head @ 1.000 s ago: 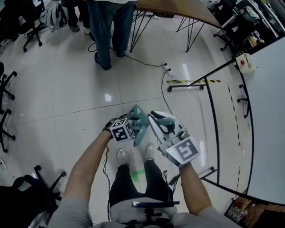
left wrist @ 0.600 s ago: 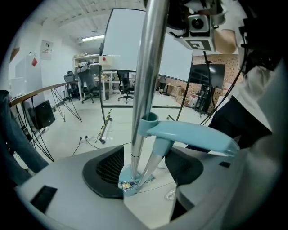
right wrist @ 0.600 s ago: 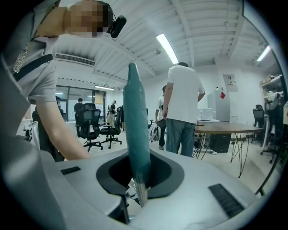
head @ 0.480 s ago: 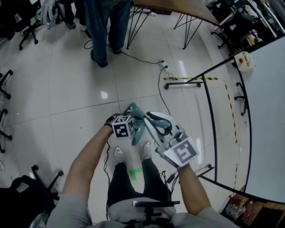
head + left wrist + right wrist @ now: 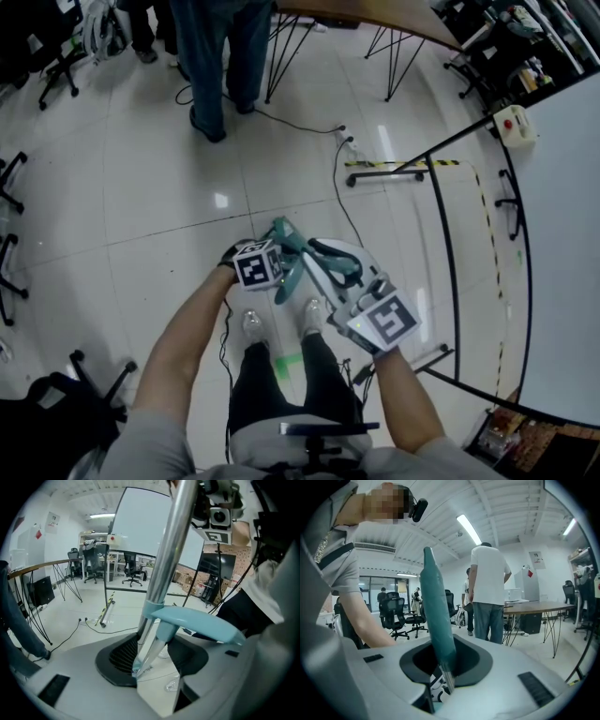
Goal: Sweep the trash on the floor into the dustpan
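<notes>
left tongs are closing around a silver pole with a pale blue clip, their pads not yet pressing it; right tongs pinch a teal handle while easing apart.

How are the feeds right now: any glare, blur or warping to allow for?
Head view: lamp glare spots on the glossy floor, strong fisheye bending. Left gripper view: metal pole sharp with sheen, dark corners. Right gripper view: teal handle sharp, ceiling light blown out.
</notes>
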A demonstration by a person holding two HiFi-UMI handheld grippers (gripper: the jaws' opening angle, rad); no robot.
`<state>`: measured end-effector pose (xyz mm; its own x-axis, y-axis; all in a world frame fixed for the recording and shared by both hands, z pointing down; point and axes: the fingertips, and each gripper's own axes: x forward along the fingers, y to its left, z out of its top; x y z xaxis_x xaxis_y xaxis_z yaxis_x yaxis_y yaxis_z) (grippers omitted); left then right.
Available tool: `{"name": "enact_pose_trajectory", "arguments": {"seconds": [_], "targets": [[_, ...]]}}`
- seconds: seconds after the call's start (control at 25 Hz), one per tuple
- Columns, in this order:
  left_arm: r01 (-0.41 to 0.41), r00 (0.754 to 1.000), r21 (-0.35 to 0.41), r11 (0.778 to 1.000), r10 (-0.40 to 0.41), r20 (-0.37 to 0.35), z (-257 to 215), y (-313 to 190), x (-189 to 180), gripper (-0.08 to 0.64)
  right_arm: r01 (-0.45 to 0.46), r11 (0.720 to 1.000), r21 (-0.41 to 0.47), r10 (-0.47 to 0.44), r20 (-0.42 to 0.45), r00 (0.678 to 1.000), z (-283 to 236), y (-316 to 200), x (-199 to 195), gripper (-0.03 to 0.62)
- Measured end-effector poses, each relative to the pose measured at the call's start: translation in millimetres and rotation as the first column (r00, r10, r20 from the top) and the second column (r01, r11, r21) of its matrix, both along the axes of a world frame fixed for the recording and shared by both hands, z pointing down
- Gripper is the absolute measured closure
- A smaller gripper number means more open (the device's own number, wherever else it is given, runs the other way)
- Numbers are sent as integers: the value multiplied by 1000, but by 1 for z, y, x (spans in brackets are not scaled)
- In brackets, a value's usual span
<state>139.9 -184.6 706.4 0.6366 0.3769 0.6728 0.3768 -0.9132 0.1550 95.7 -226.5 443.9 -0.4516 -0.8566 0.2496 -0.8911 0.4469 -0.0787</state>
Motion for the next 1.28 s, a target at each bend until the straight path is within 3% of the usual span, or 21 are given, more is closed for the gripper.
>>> {"name": "enact_pose_trajectory", "arguments": {"seconds": [0.32, 0.6, 0.64, 0.68, 0.8, 0.88, 0.96, 1.0, 1.04, 1.24, 1.28], "targets": [[49, 999, -69, 996, -48, 21, 2, 3, -9, 348, -39, 999, 2, 39, 9, 999, 1, -6, 4, 534], [189, 981, -62, 980, -185, 62, -10, -22, -38, 348, -75, 997, -14, 75, -27, 997, 5, -13, 5, 531], [220, 974, -46, 974, -217, 60, -15, -28, -43, 348, -77, 997, -23, 76, -31, 997, 6, -13, 5, 515], [259, 965, -26, 965, -257, 59, -19, -36, -48, 348, -79, 996, -31, 78, -31, 996, 6, -13, 5, 459], [391, 920, -10, 921, -390, 23, -46, -53, -59, 350, -109, 993, -39, 108, -21, 994, 3, -9, 10, 387], [488, 872, -40, 872, -489, -13, -74, -61, -66, 351, -130, 991, -40, 130, -19, 991, -2, -1, 15, 368], [584, 806, -52, 810, -587, -76, -109, -73, -76, 416, -144, 989, -36, 144, -13, 990, -6, 8, 21, 365], [619, 775, -52, 784, -620, -119, -128, -77, -80, 491, -151, 988, -39, 151, -6, 988, -8, 14, 24, 365], [640, 751, -55, 766, -640, -162, -146, -78, -82, 536, -159, 986, -48, 160, 2, 987, -10, 21, 29, 365], [683, 656, -168, 711, -698, -287, -216, -56, -82, 558, -187, 981, -49, 189, 38, 981, -21, 55, 48, 366], [693, 637, -184, 698, -711, -297, -226, -51, -82, 558, -189, 981, -38, 190, 39, 981, -25, 61, 50, 405]]}}
